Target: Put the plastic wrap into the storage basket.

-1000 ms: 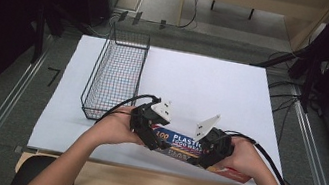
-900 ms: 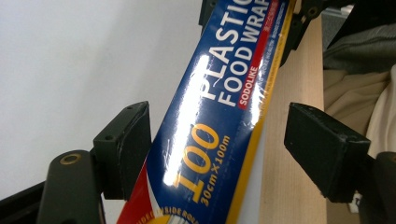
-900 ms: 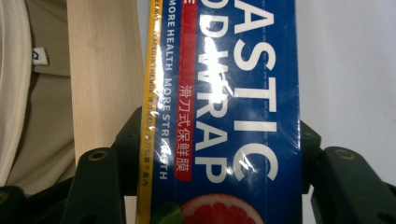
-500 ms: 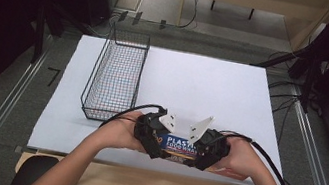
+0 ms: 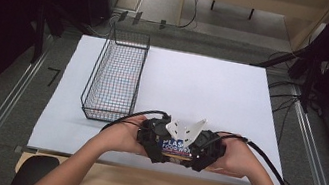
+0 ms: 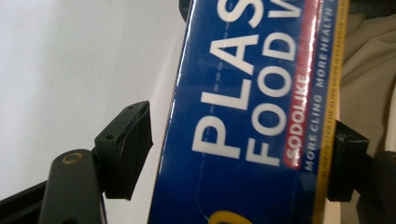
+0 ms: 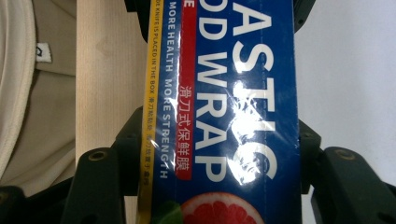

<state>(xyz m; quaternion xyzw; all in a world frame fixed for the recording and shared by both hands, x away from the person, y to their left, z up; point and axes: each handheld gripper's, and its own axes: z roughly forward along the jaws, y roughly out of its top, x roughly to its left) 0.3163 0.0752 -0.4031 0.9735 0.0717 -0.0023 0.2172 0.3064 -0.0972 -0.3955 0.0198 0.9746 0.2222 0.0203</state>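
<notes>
A blue plastic food wrap box [image 5: 177,148] lies crosswise near the table's front edge, between both hands. My right gripper [image 7: 219,149] is shut on the box [image 7: 224,93], with a jaw pressed against each long side. My left gripper [image 6: 236,158] straddles the other end of the box [image 6: 261,107]. Its jaws have just been opening: one pad [image 6: 126,149] stands clear of the box edge, while the other sits at the yellow edge. In the high view the left gripper [image 5: 161,145] and right gripper [image 5: 195,153] sit close together.
A black wire basket [image 5: 103,80] stands on the left part of the white sheet [image 5: 213,90]. The wooden table edge [image 5: 137,182] runs just under the hands. Cables trail from both grippers, and metal rails flank the table.
Both hands have drawn closer together along the box and come a little toward the front edge. The left gripper has sunk slightly.
</notes>
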